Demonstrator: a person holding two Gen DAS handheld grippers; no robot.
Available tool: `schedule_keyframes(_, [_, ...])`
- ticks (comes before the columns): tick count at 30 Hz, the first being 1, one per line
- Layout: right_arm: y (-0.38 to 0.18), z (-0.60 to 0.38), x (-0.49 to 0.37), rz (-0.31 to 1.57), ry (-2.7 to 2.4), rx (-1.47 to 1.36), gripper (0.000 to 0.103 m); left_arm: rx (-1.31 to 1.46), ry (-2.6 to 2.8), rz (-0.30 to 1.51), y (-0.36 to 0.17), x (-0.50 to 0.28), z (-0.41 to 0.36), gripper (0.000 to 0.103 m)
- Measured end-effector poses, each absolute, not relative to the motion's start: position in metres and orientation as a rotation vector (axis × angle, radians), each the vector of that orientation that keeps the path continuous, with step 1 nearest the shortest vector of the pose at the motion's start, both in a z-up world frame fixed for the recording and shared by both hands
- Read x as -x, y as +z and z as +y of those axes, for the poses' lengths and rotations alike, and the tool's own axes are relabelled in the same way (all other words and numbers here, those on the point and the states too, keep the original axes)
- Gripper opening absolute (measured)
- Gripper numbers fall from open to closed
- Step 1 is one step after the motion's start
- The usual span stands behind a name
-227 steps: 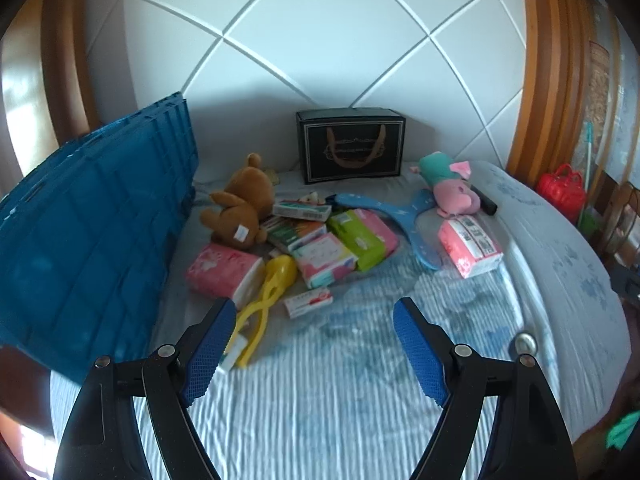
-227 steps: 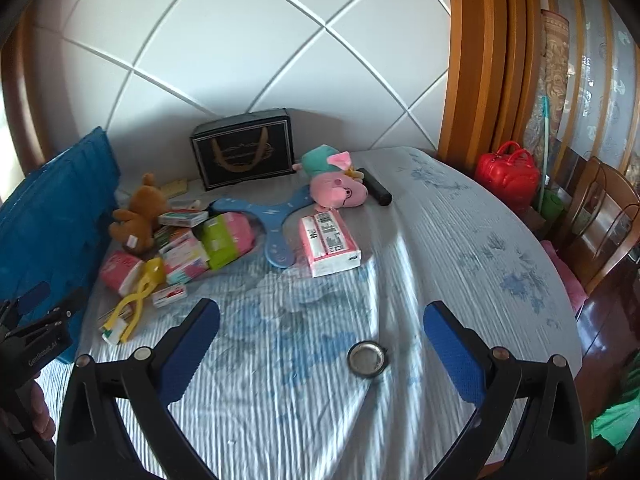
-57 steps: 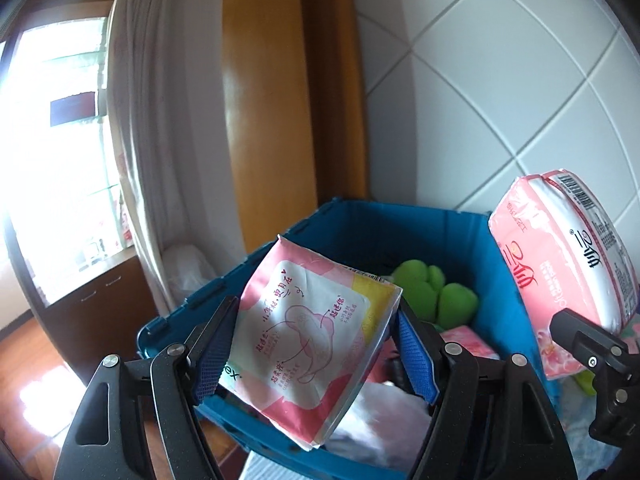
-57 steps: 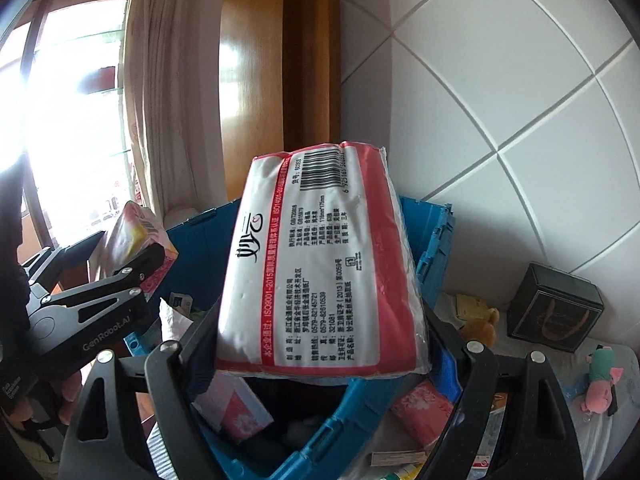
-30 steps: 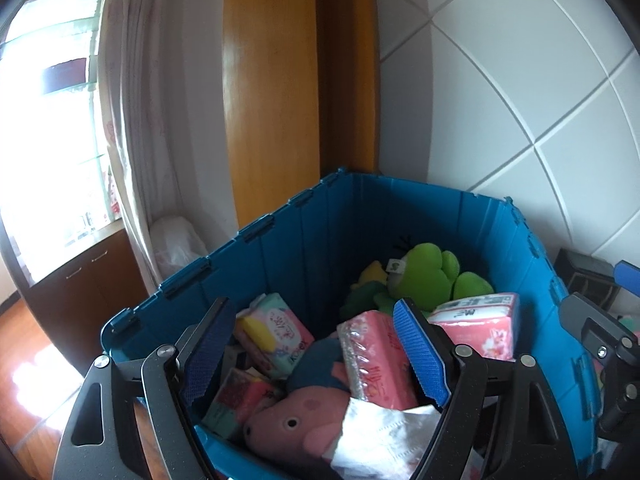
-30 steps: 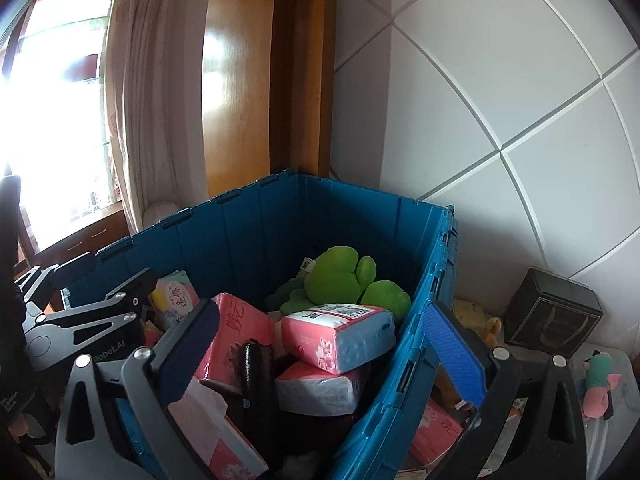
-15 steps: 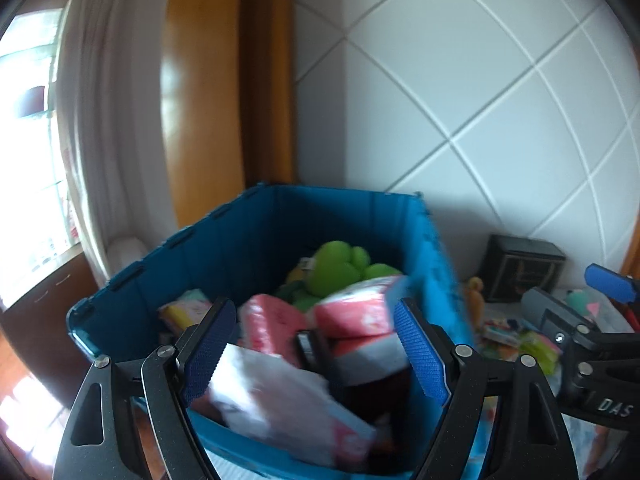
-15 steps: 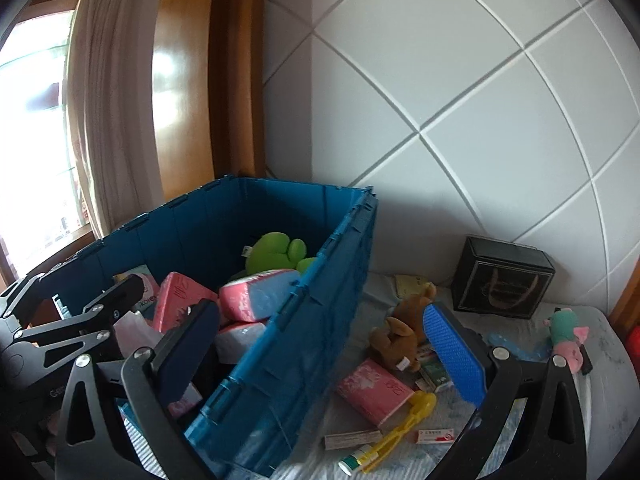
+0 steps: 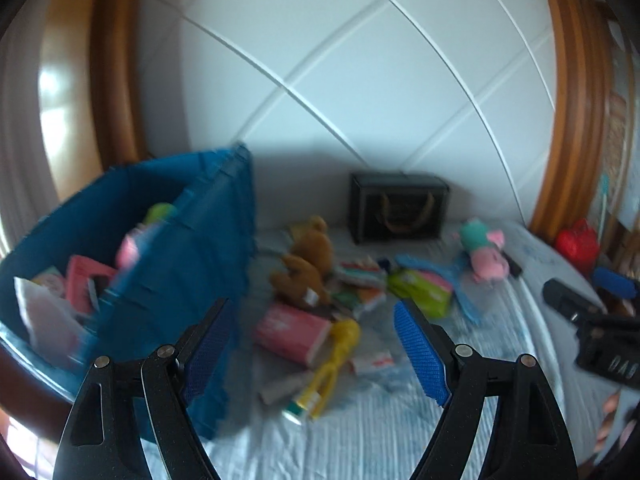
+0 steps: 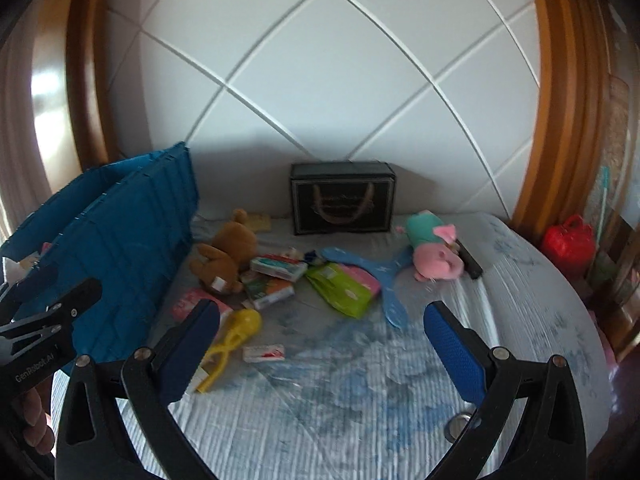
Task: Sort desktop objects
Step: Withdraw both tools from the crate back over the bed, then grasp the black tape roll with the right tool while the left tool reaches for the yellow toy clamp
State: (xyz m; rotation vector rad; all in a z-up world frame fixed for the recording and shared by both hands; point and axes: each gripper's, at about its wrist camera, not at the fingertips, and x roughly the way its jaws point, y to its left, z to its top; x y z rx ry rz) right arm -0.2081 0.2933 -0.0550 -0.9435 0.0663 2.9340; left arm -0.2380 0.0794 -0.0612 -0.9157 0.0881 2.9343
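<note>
A blue crate (image 9: 168,280) (image 10: 132,240) stands at the left of the bed and holds pink packs and a green plush. Beside it lie a brown plush bear (image 10: 228,254), a pink tissue pack (image 9: 292,332), a yellow toy (image 10: 232,338), a green pack (image 10: 344,286), small boxes (image 10: 272,284), a blue boomerang (image 10: 380,276) and a pink pig plush (image 10: 434,250). My left gripper (image 9: 316,354) hangs open and empty above the pink pack. My right gripper (image 10: 320,350) is open and empty over the bedsheet, short of the pile.
A black gift box (image 10: 342,204) stands against the white padded headboard. A red bag (image 10: 568,244) sits off the bed's right edge. A small metal tin (image 10: 460,426) lies on the striped sheet (image 10: 320,420) at the front right. A hand (image 10: 34,420) holds the left gripper.
Both grippers dropped their pink packs into the crate about a second ago, then swung right and down from the crate toward the pile on the bed. The left wrist view is motion-blurred.
</note>
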Motion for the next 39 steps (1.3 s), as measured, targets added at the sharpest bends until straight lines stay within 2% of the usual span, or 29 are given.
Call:
schedule_keyframes(8, [-0.137,0.403,0.198,0.111,2.765,1.204,0.103,1.263,2.872,0.124,-0.156,0.254,0.138,0.082])
schedule_keyframes(14, [-0.211,0.464,0.196,0.127,2.586,1.424,0.103,1.4,2.87,0.098,-0.202,0.255,0.142,0.082])
schedule_keyframes(20, [-0.259,0.485,0.189,0.213,2.492,1.529,0.103,1.515,2.861,0.163,-0.25,0.263,0.117,0.082])
schedule_keyframes(28, [-0.286,0.48,0.196,0.279,2.441,1.576,0.103,1.618,2.86,0.135,-0.296,0.28,0.063,0.082])
schedule_keyframes(39, [-0.307,0.472,0.219,0.317,2.391,1.595,0.103,1.604,2.785,0.14,-0.324,0.325,0.054,0.08])
